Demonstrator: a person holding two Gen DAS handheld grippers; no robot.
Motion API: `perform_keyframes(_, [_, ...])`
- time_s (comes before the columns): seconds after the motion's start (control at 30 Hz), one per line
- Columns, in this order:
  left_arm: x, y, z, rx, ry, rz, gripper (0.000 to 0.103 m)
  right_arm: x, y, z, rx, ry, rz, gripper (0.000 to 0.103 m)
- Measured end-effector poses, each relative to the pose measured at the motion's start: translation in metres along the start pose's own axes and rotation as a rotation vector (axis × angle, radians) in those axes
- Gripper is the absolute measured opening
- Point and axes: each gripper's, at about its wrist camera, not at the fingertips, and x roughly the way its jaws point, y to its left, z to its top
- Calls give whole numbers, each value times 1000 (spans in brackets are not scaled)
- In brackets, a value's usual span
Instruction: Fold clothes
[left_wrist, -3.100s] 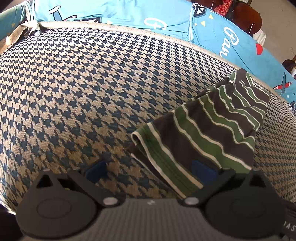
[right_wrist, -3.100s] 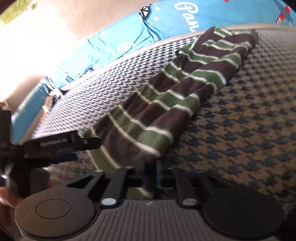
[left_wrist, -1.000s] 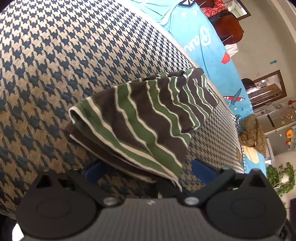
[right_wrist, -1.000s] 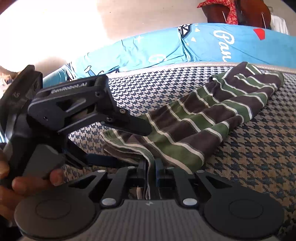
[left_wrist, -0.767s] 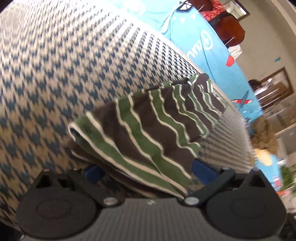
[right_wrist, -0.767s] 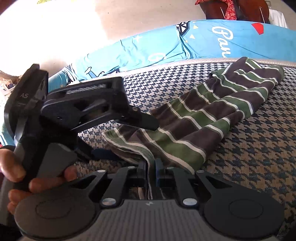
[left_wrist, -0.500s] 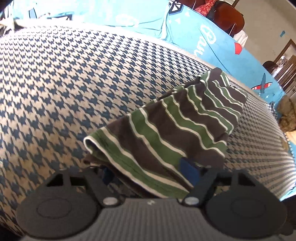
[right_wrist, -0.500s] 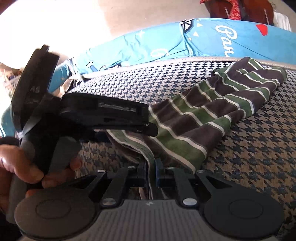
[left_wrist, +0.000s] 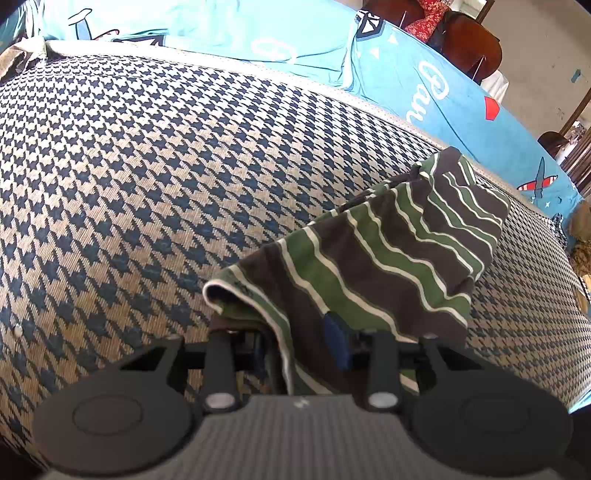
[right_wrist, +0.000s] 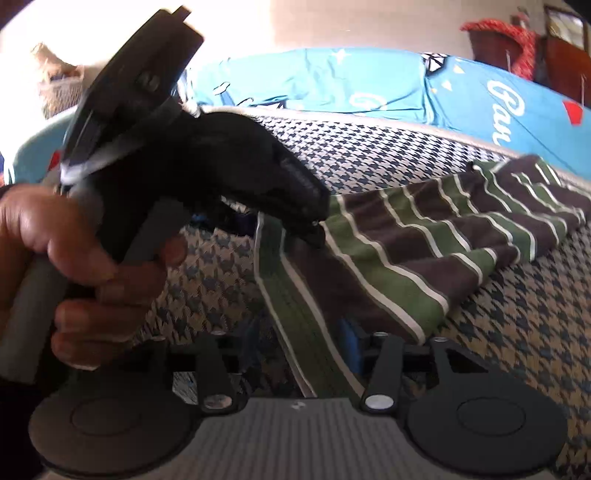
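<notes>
Item: striped garment (left_wrist: 391, 258), brown and green with thin white lines, folded into a narrow band and lying on a houndstooth-covered cushion (left_wrist: 147, 177). Its near end runs up into both claws; the far end lies well ahead of them, toward the cushion's back edge. Left gripper (left_wrist: 299, 343): jaws have just been closing, now drawn in around the garment's near hem, the blue pad (left_wrist: 334, 341) on one side against the cloth, the other side hidden under the fold; clamping cannot be told for sure. Right gripper (right_wrist: 299, 350): jaws have just been opening, now standing apart with a green-and-white hem strip passing between them, no pad seen pressing on it; released. In the right wrist view the left gripper's black body sits ahead and to the side of the right claw, its tip at the garment's edge, held by a hand (right_wrist: 81, 273). Beyond the cushion: blue printed fabric (left_wrist: 295, 40).
</notes>
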Motion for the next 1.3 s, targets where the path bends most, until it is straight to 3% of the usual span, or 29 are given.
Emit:
perform_keyframes(0.23, [10,-11,2,63,-7,33,34,10,11,-6,-103,-8,-52,52])
perform_keyframes(0.37, [13,-19,2,111,-22,69,17,10,9,-7,-107,-17,-65,50])
perform_keyframes(0.47, [12,-18,2,117,-34,69,11,9,7,-7,-99,-24,-80,34])
perform_keyframes(0.53, [10,-23,0,147,-47,90,10,9,5,-5,-87,-27,-85,15])
perform_keyframes(0.6, [9,-27,-2,177,-59,111,10,9,1,-3,-65,-23,-92,12])
perform_keyframes(0.77, [1,-35,5,247,-106,156,10,4,3,7,-41,-47,-57,10])
perform_keyframes(1.3, [-14,0,75,276,-136,233,8,35,7,70,144,-85,195,10])
